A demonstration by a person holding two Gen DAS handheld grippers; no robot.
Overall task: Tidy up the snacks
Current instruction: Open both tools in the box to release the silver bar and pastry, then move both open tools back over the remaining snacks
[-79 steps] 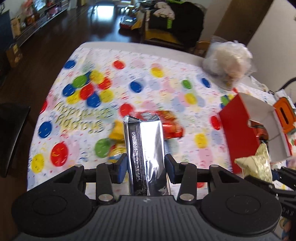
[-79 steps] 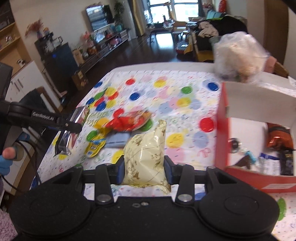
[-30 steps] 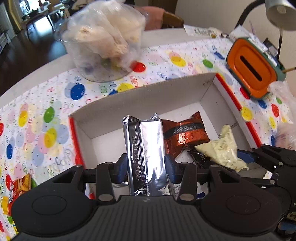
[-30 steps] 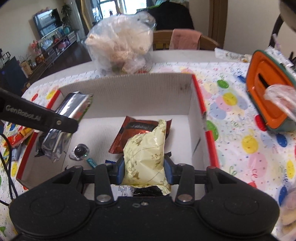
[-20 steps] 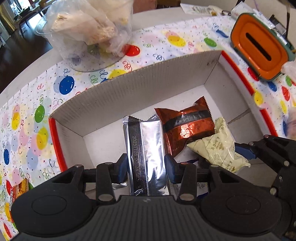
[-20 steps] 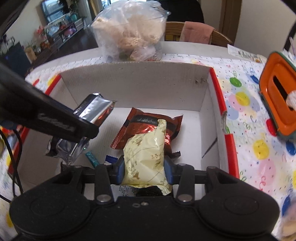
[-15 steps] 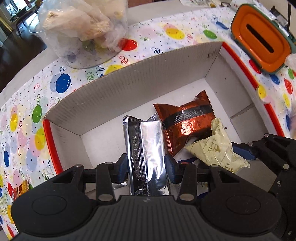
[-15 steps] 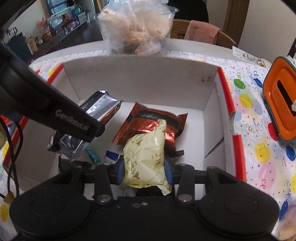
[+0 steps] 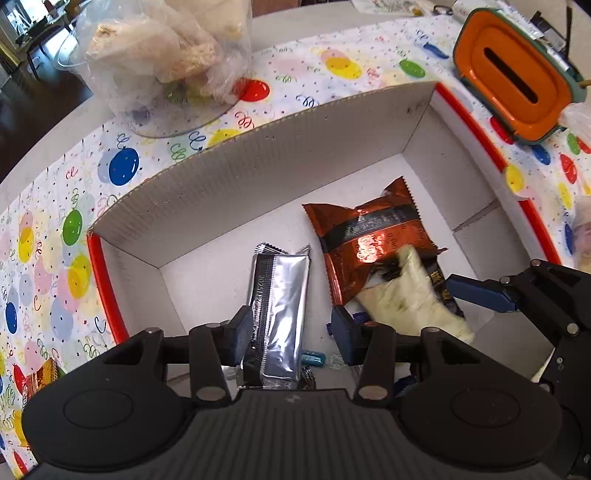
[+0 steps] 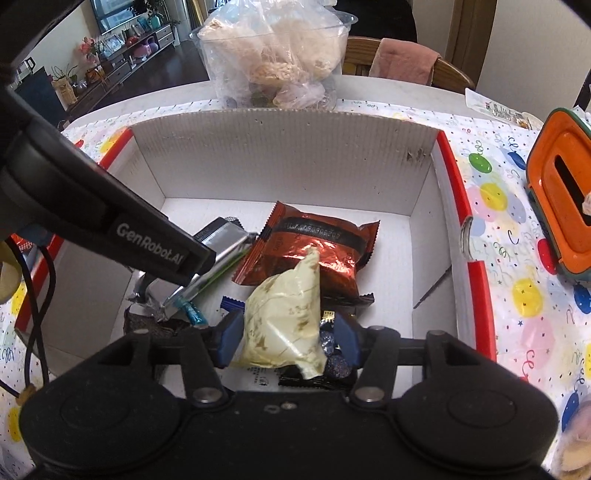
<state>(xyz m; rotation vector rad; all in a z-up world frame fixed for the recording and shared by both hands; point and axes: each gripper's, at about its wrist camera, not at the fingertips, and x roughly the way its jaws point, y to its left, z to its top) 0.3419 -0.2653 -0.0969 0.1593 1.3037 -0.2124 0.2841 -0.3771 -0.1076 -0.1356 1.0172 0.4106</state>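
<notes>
Setting: a lived-in home, a dining table (image 10: 388, 88) opening onto a living room.
Table covering: a party cloth (image 9: 332, 62) printed with balloons and confetti is covering the tabletop.
Seating: a wooden chair (image 10: 448, 72) is standing at the far edge, a pink towel (image 10: 404, 61) hanging over its back.
Background: a television (image 10: 110, 14) and a low cabinet (image 10: 122, 70) crowded with ornaments and plants are lining the far wall above dark wood flooring.
Household clutter: a clear tub of bagged food (image 10: 275, 55) and an orange tissue box (image 9: 513, 74) are sitting on the cloth.
</notes>
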